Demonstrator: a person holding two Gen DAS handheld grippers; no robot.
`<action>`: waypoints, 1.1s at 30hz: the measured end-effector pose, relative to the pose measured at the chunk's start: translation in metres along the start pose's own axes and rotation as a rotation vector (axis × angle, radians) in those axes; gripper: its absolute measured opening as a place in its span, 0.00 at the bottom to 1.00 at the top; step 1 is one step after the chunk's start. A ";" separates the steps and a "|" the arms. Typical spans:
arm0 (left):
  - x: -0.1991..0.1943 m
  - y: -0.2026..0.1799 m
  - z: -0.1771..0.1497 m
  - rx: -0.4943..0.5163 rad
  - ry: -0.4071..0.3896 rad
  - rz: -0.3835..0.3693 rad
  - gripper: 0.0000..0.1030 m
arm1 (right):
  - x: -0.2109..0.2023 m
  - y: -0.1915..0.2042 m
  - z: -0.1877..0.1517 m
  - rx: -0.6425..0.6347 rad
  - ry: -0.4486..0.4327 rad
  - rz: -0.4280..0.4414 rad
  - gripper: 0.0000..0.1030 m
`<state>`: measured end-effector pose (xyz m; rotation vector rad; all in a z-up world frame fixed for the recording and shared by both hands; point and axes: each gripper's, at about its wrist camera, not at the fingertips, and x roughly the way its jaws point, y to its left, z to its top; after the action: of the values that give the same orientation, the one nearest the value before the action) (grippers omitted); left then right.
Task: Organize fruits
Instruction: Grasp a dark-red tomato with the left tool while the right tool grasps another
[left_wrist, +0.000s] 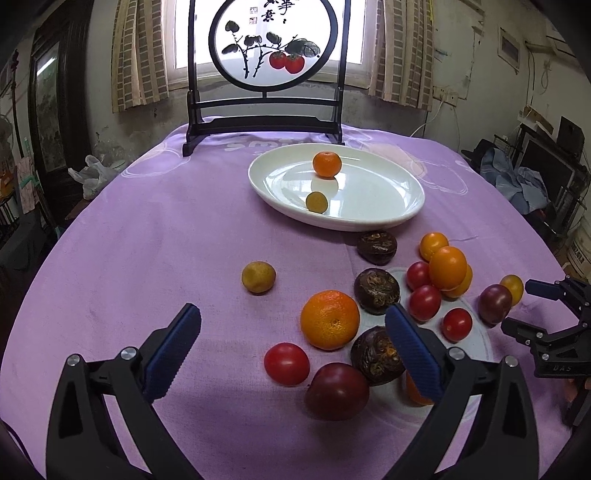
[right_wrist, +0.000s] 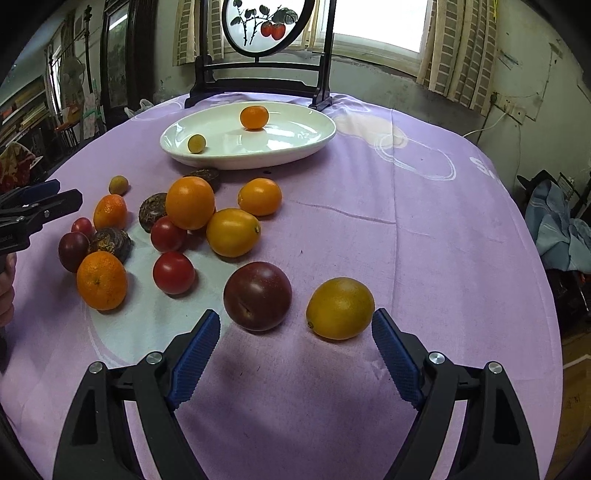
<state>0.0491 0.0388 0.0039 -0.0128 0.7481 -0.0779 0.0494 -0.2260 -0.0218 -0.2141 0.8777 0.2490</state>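
Nearest my right gripper (right_wrist: 293, 354): I am holding its blue pads wide apart, gripping nothing, above the purple tablecloth (right_wrist: 406, 221).
Just beyond those pads: a dark purple plum (right_wrist: 257, 295) and a yellow-orange citrus (right_wrist: 340, 308) are sitting side by side, close but not touching.
Nearest my left gripper (left_wrist: 293, 350): I am keeping it spread open too, empty; a red tomato (left_wrist: 286, 363), a second dark plum (left_wrist: 337, 390) and a big mandarin (left_wrist: 330, 319) are lying between its fingers.
Under my left gripper's right pad: a brown wrinkled fruit (left_wrist: 373, 354) is showing, partly hidden.
Middle of the table: the loose pile of cherry tomatoes (right_wrist: 173, 272), oranges (right_wrist: 190, 202) and more brown fruits (right_wrist: 110, 240) is clustering together, with one small yellowish fruit (left_wrist: 258, 277) lying apart.
Farther back: the white oval plate (left_wrist: 369, 192) is holding a small orange (left_wrist: 327, 163) and a little yellow fruit (left_wrist: 316, 201), well apart.
Farthest: a painted round screen (left_wrist: 273, 40) is standing at the table's far edge.
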 end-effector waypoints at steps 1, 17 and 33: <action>0.000 0.000 0.000 -0.001 0.003 -0.002 0.95 | -0.002 0.000 0.001 0.001 -0.003 -0.010 0.83; -0.012 0.002 -0.016 0.040 0.079 -0.025 0.95 | 0.015 0.028 0.004 -0.038 0.062 0.033 0.60; 0.008 -0.014 -0.031 0.104 0.170 -0.029 0.70 | 0.023 0.023 0.007 0.006 0.038 0.047 0.40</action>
<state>0.0327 0.0248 -0.0234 0.0831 0.9131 -0.1463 0.0618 -0.1991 -0.0373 -0.1933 0.9217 0.2870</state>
